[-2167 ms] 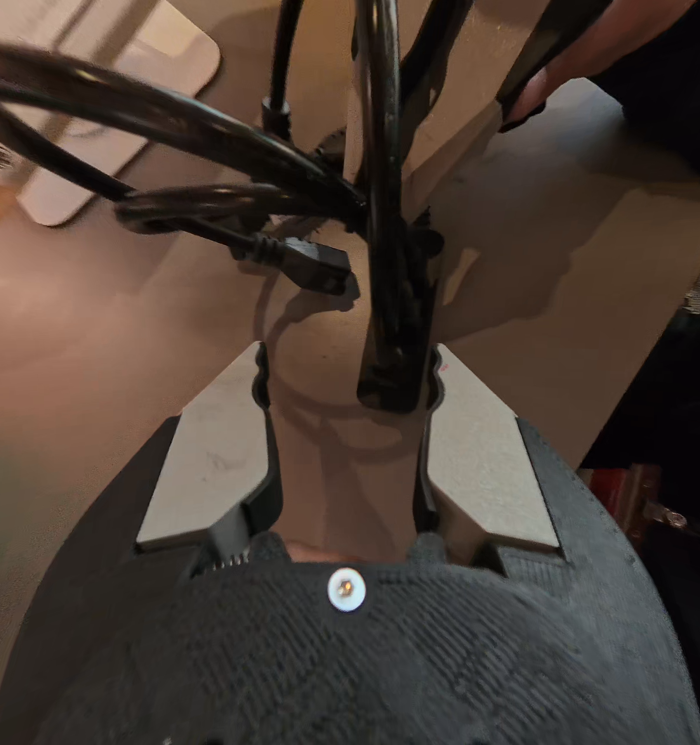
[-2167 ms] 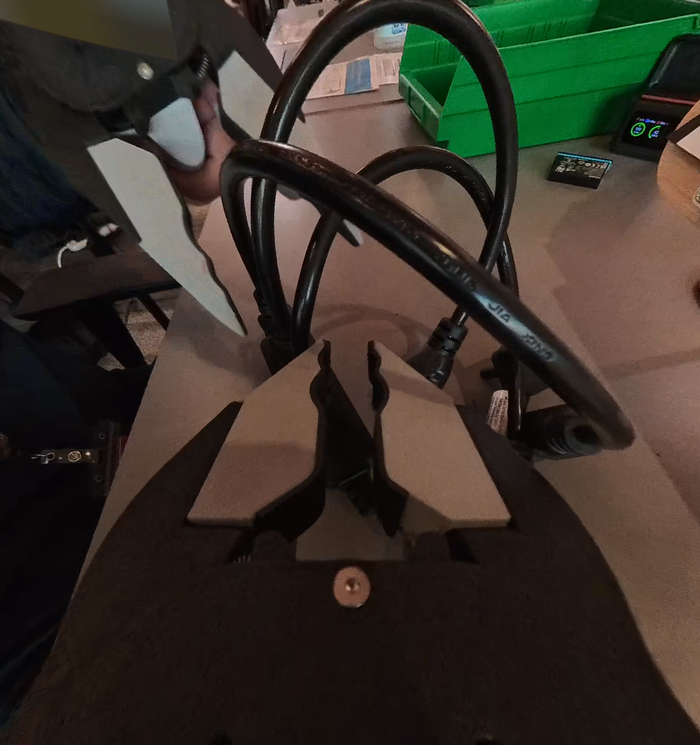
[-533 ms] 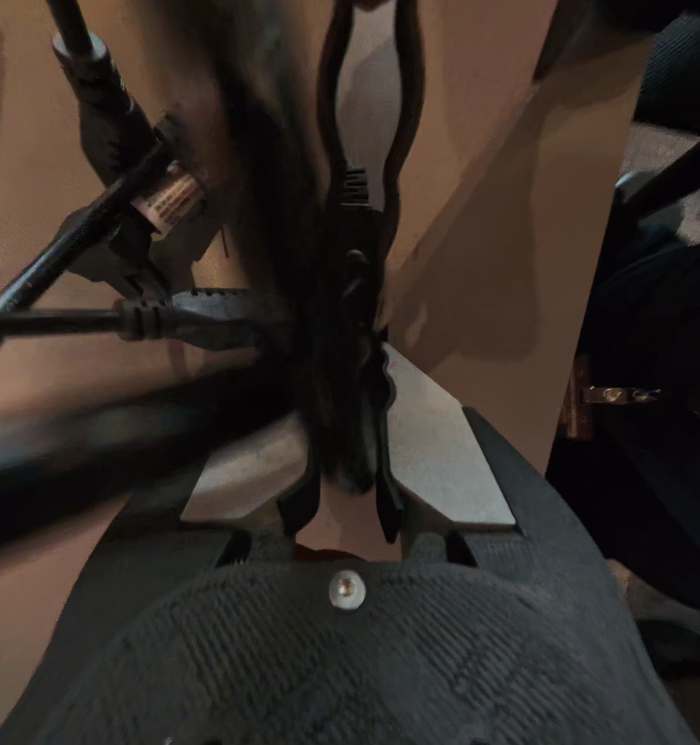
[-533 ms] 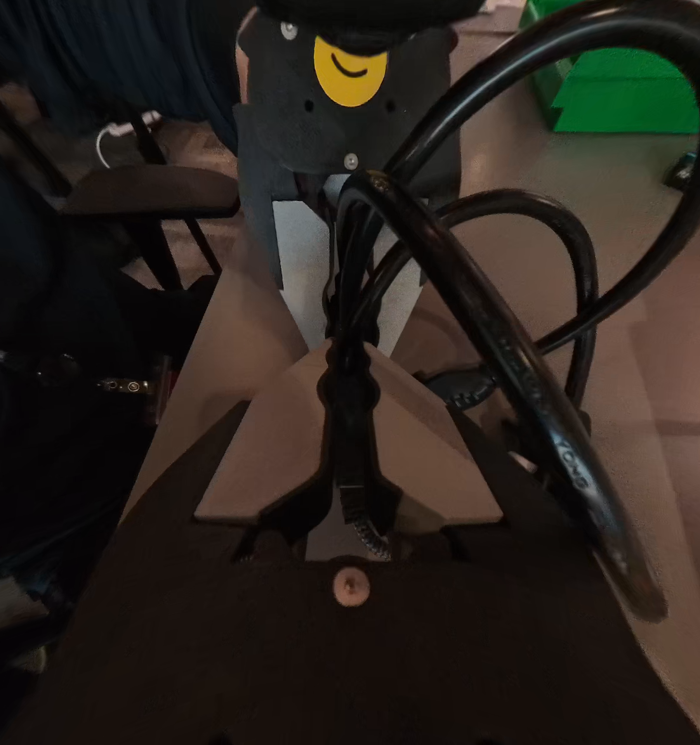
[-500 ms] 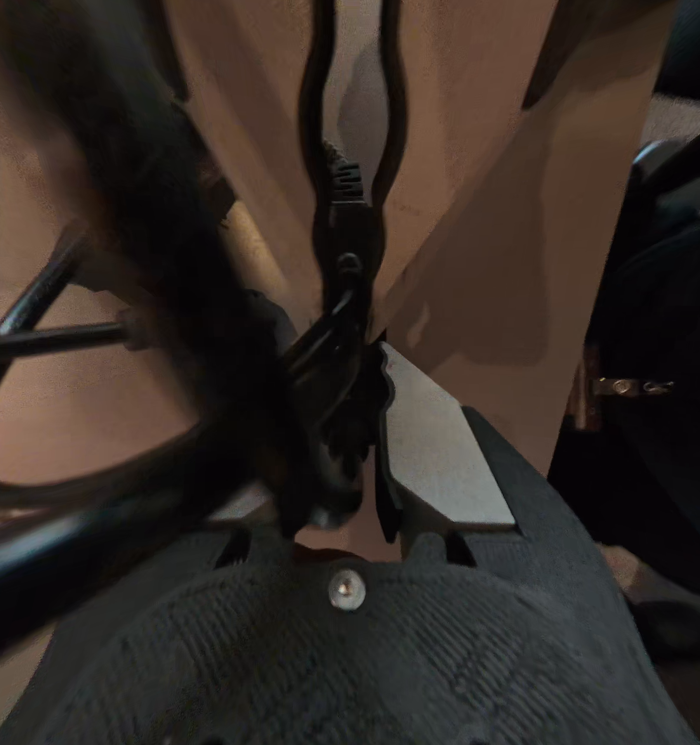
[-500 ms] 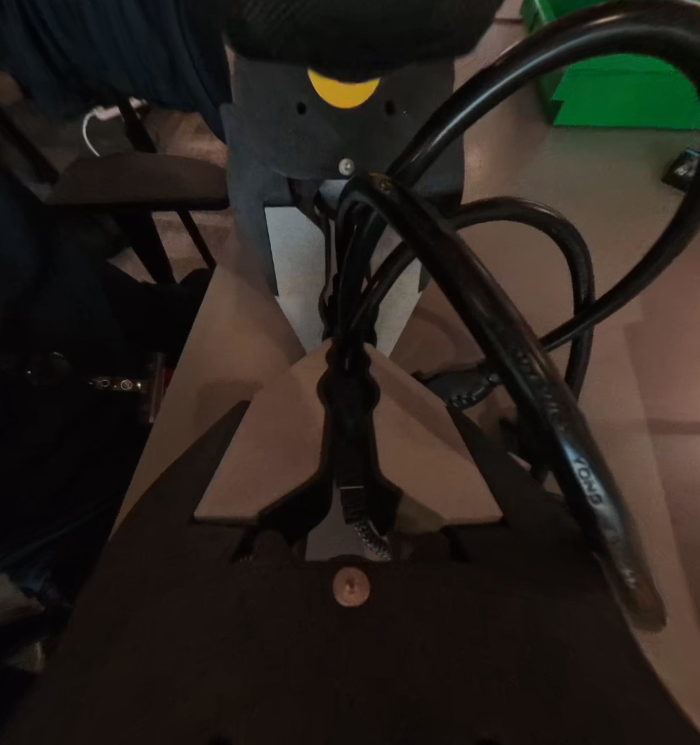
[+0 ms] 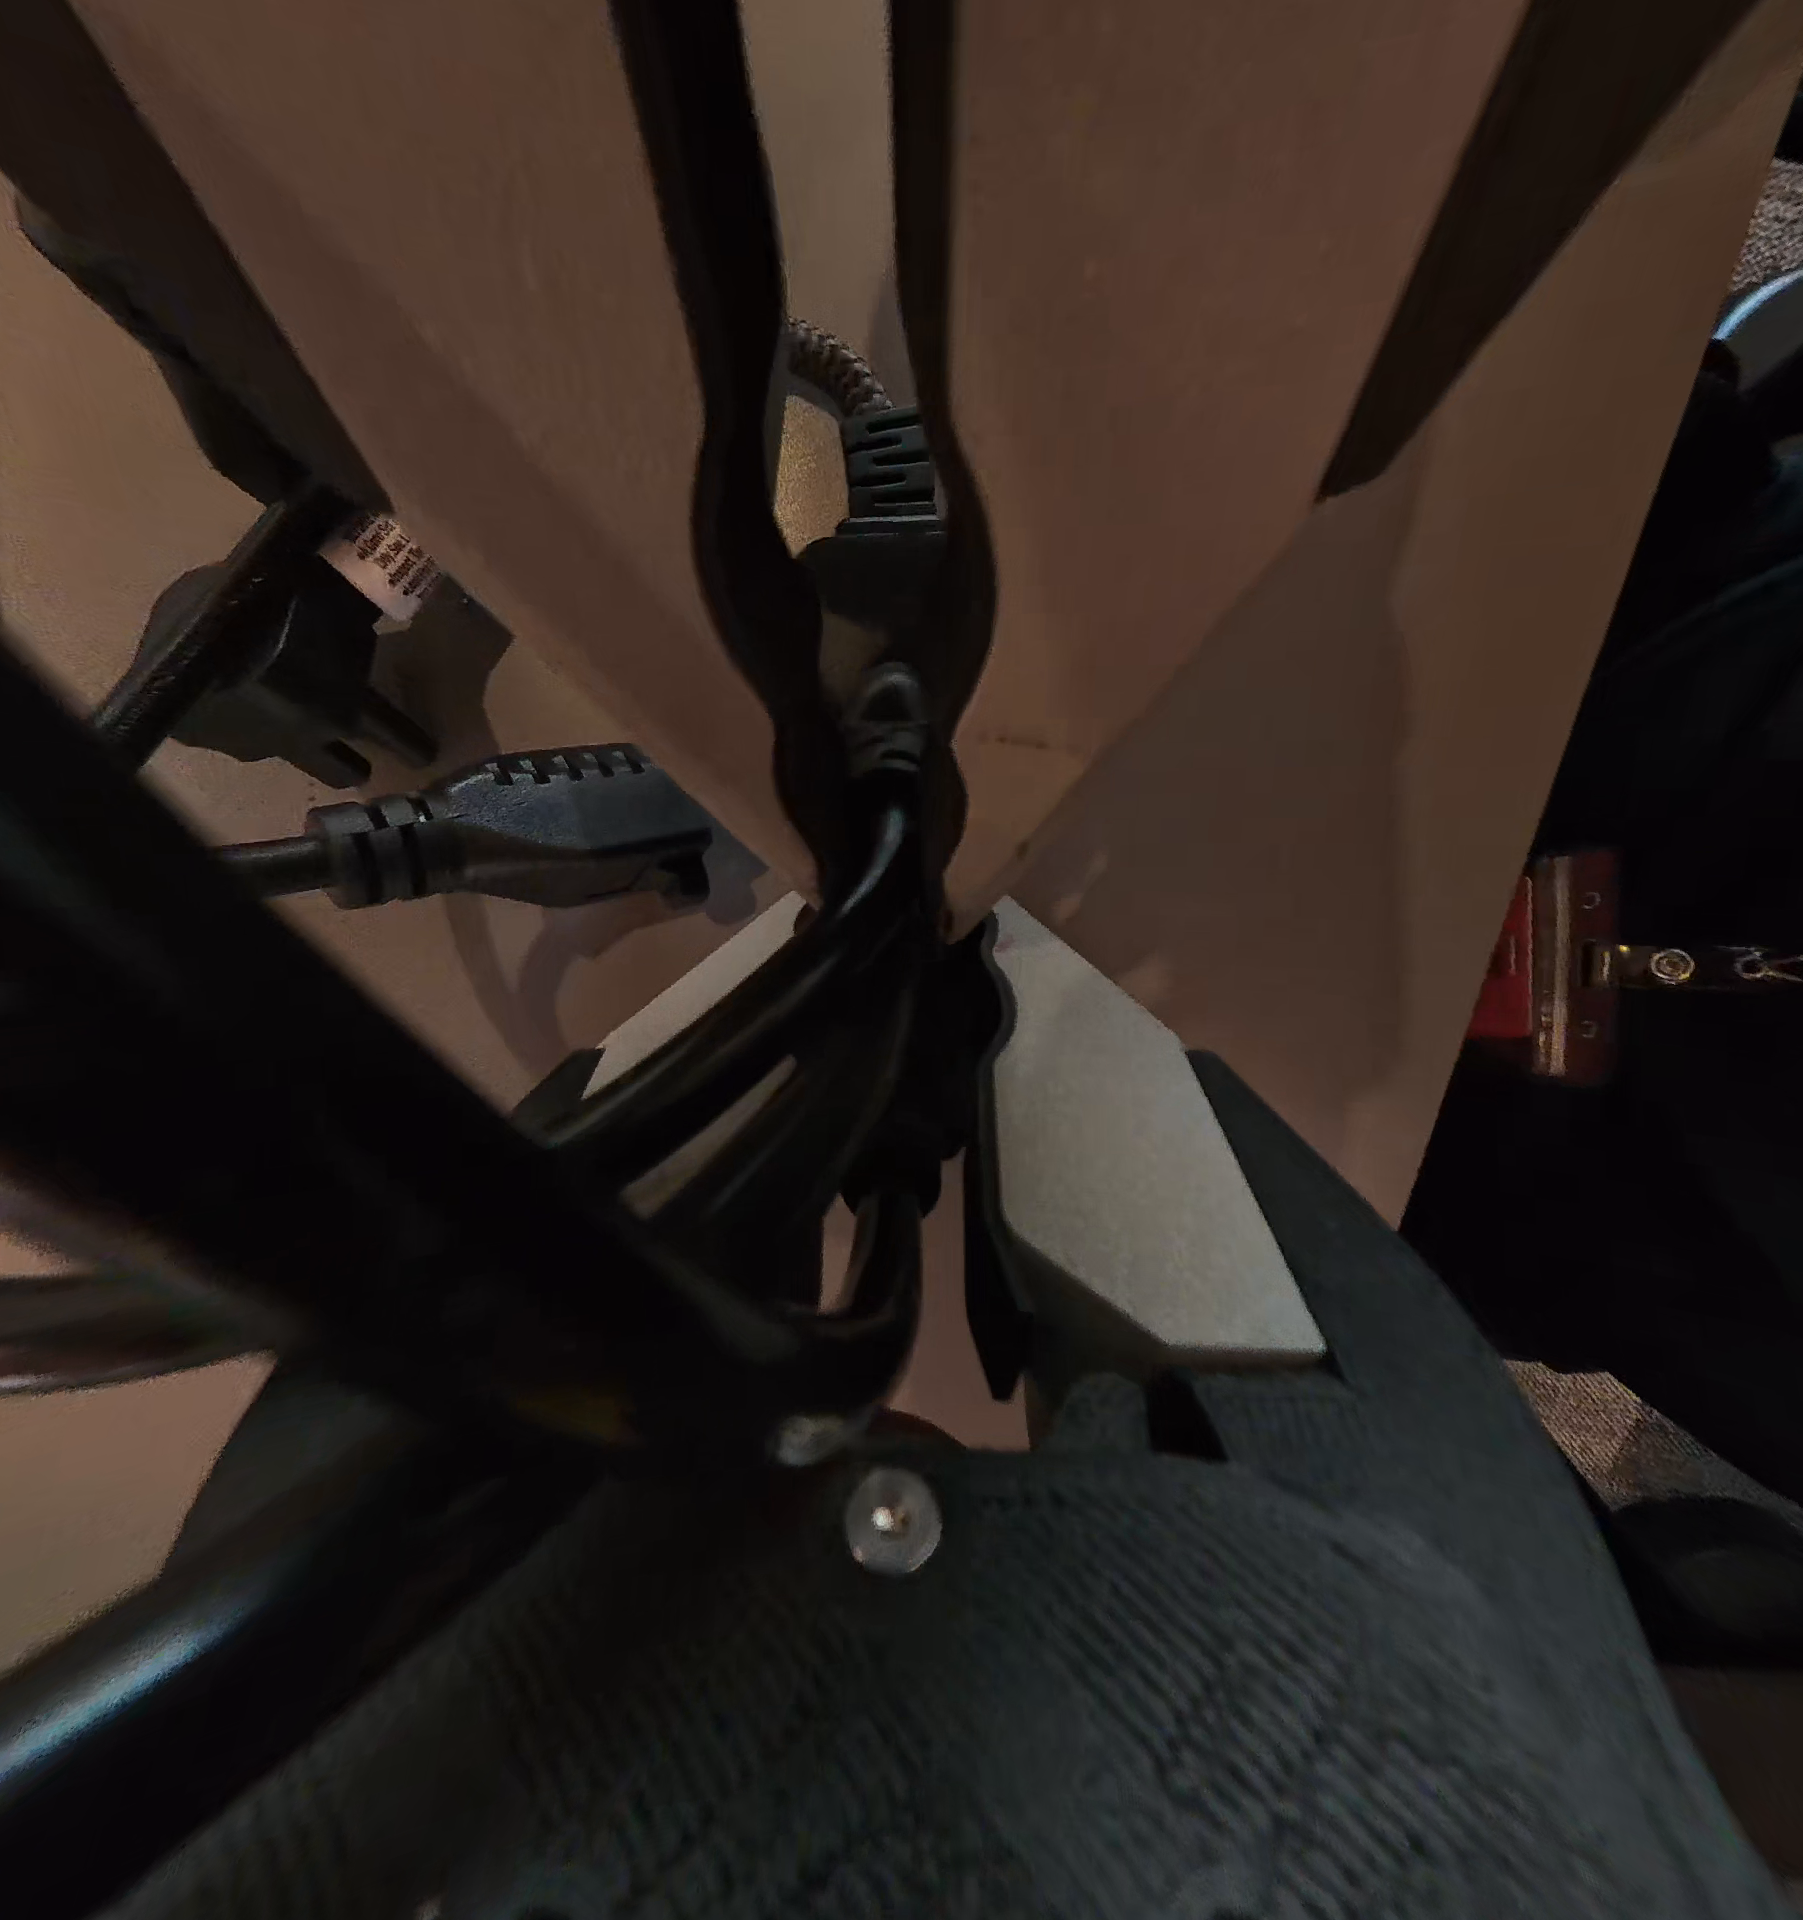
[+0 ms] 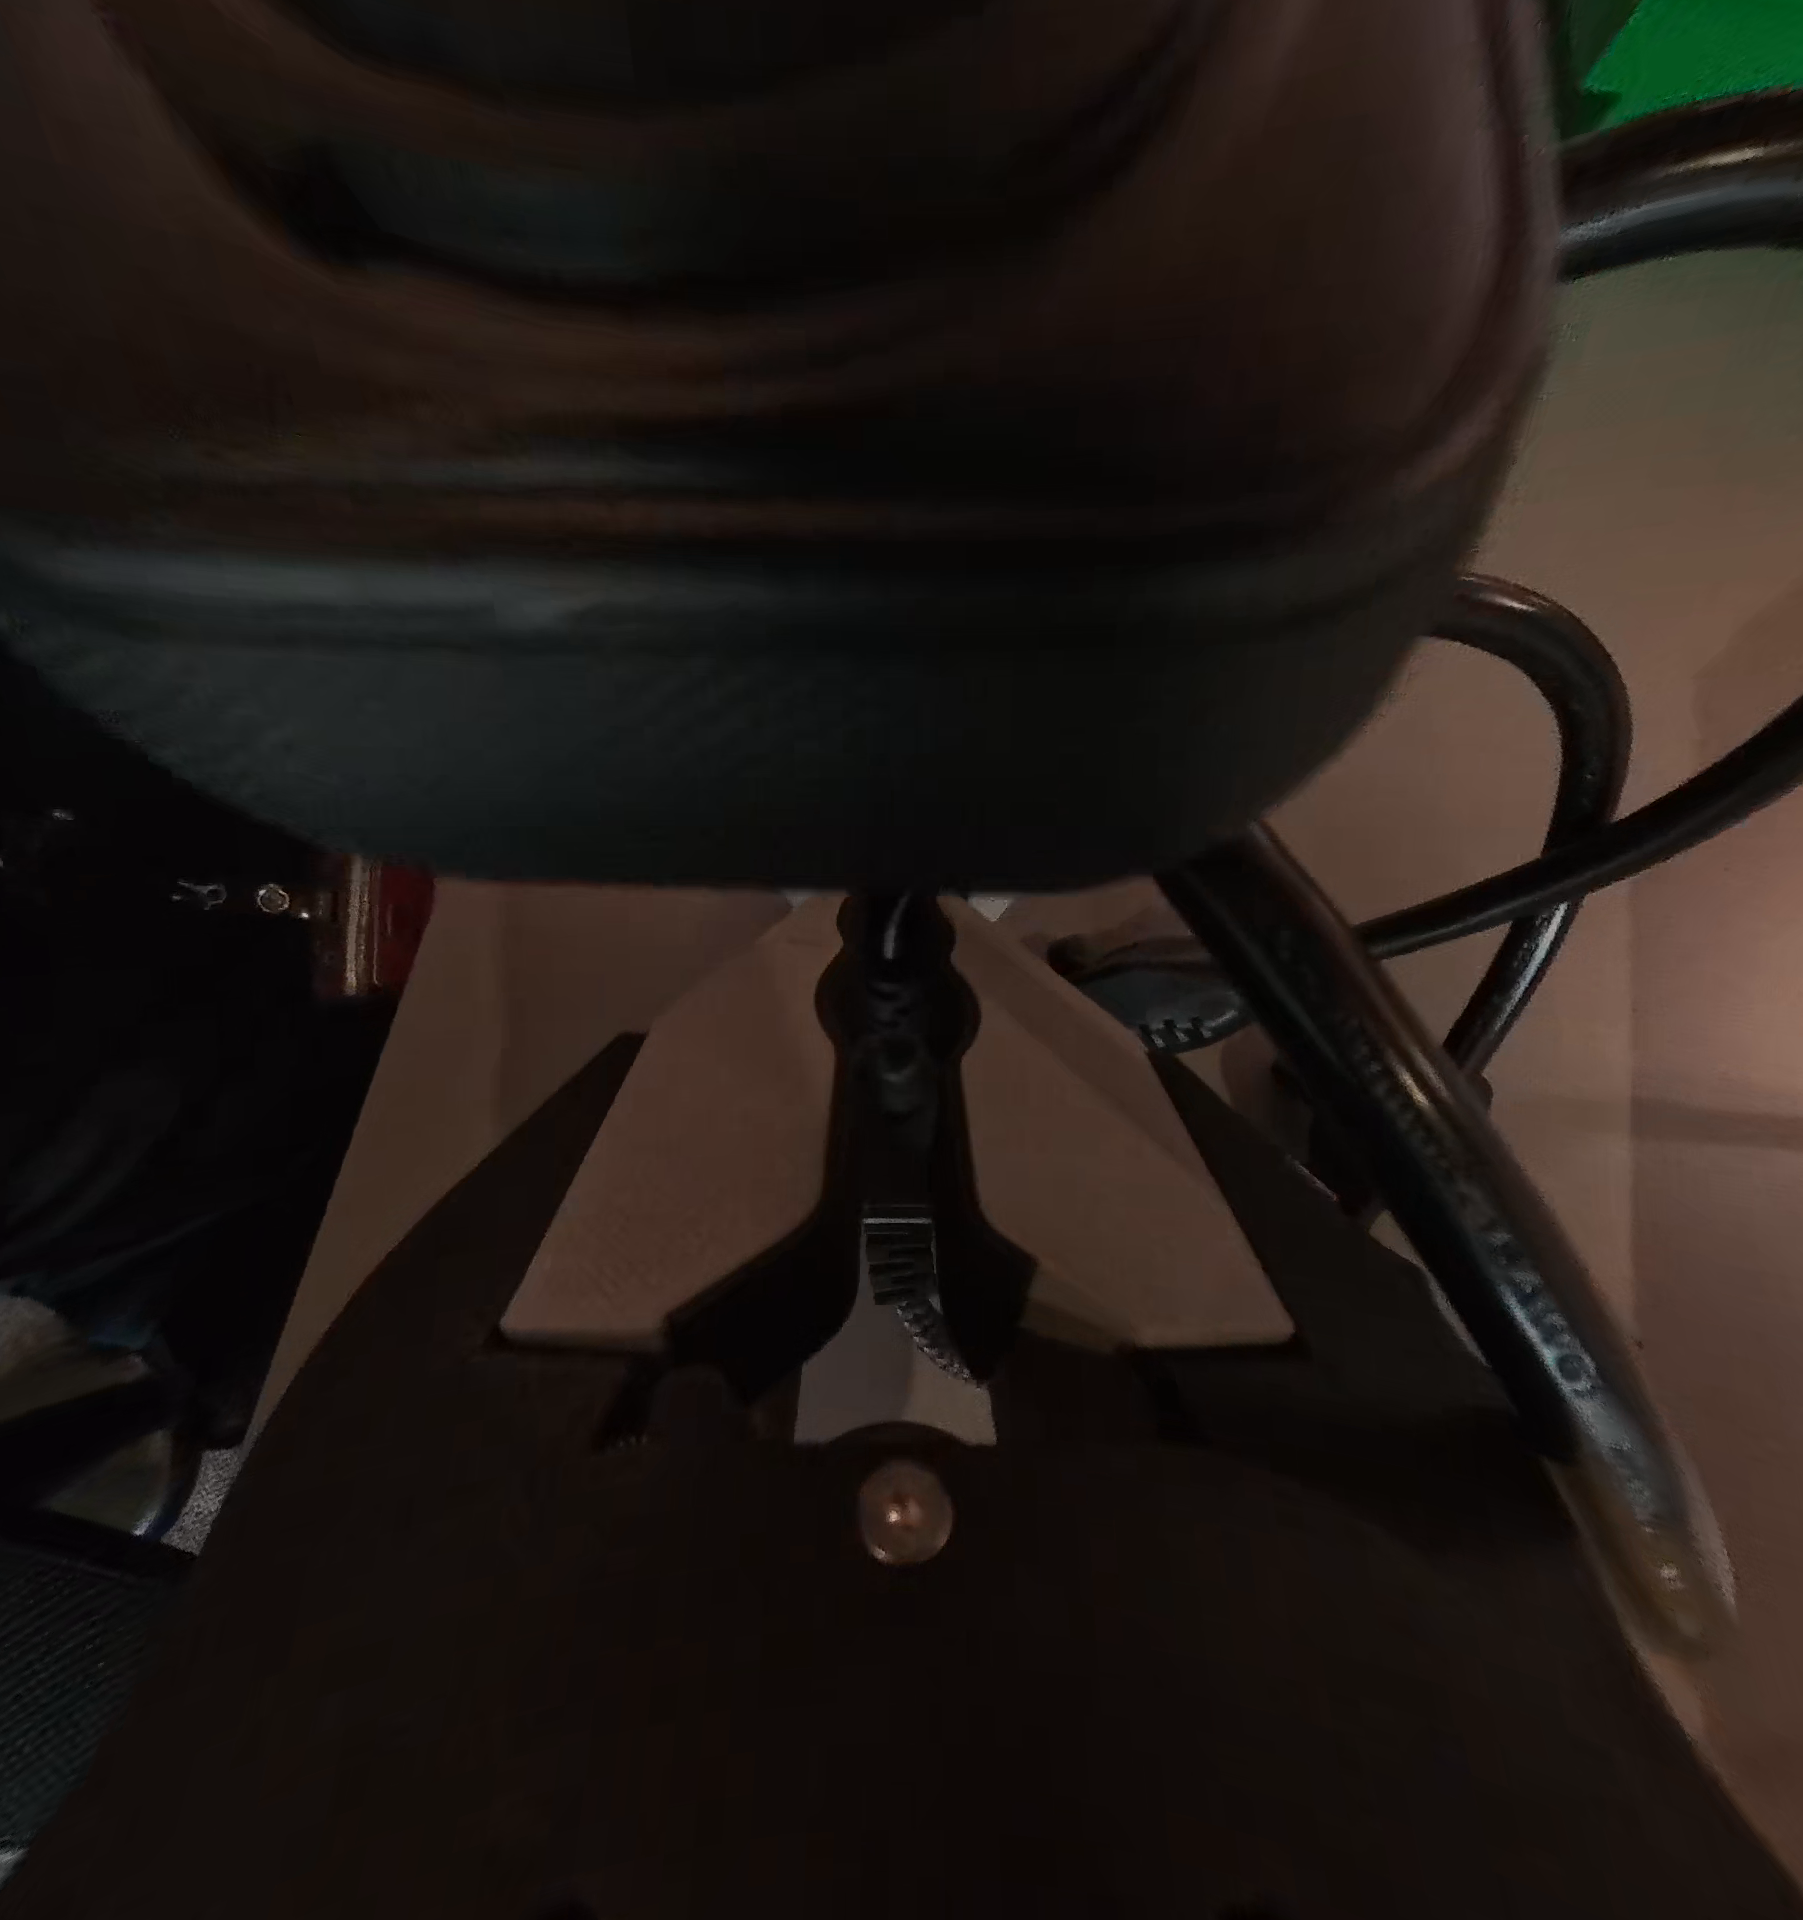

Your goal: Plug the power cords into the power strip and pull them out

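Observation:
In the left wrist view my left gripper (image 7: 902, 940) is shut on a bundle of black power cords (image 7: 855, 1049). Its right pad (image 7: 990, 1039) presses the bundle, and the cords hide its left pad. My right gripper (image 8: 897, 925) is shut on a slim black plug (image 8: 897, 1060), whose ribbed strain relief (image 8: 897, 1268) trails back between its fingers. The two grippers meet nose to nose. The right gripper's fingers (image 7: 585, 468) show from above in the left wrist view, and the left gripper's black body (image 8: 772, 520) fills the top of the right wrist view. No power strip shows.
Two loose black plugs (image 7: 533, 831) (image 7: 273, 675) lie on the tan table (image 7: 1240, 935) to the left. A thick black cord (image 8: 1448, 1247) loops at the right, near another plug (image 8: 1167, 1003). A green bin (image 8: 1707, 73) stands at the back right. The table edge and a dark chair (image 7: 1707, 935) are on the right.
My left gripper went from open around the cords to shut on the bundle. My right gripper closed on the slim plug. The two grippers came close, nose to nose, and the cord loops swung.

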A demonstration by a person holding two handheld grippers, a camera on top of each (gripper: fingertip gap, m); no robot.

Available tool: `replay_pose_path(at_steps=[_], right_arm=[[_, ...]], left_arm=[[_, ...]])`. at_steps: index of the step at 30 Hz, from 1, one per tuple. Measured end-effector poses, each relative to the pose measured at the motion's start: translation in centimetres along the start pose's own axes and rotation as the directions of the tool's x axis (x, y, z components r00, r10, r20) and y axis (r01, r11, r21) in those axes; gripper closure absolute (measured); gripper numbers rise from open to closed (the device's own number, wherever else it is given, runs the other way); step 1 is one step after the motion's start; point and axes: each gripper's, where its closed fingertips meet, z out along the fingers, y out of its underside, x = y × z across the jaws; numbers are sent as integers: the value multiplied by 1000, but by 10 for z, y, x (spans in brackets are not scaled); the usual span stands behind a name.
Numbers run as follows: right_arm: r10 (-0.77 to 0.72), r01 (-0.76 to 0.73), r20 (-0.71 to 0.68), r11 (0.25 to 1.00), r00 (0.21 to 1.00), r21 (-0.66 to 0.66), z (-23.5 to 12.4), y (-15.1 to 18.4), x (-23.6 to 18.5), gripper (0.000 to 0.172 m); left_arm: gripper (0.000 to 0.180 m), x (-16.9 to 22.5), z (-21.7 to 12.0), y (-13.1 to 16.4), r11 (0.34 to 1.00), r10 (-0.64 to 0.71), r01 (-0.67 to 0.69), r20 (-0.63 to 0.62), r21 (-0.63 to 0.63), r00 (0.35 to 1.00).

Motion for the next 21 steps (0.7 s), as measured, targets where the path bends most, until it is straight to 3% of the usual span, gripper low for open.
replay_pose_path(at_steps=[10, 14, 17, 21], right_arm=[[-6, 11, 69, 998, 998, -59, 9, -7, 2, 167], [53, -57, 31, 986, 998, 157, 4, -8, 1, 166], [156, -174, 78, 901, 985, 397, -11, -3, 2, 166], [182, -217, 122, 876, 976, 431, -21, 3, 2, 165]], left_arm=[[160, 0, -3, 6, 1000, 15, -15, 2, 8, 1000], [157, 1, -4, 9, 998, 21, -22, 14, 66, 1000], [155, 3, -5, 4, 989, -1, 0, 2, 150, 1000], [154, 3, -4, -1, 979, 0, 0, -2, 206, 1000]])
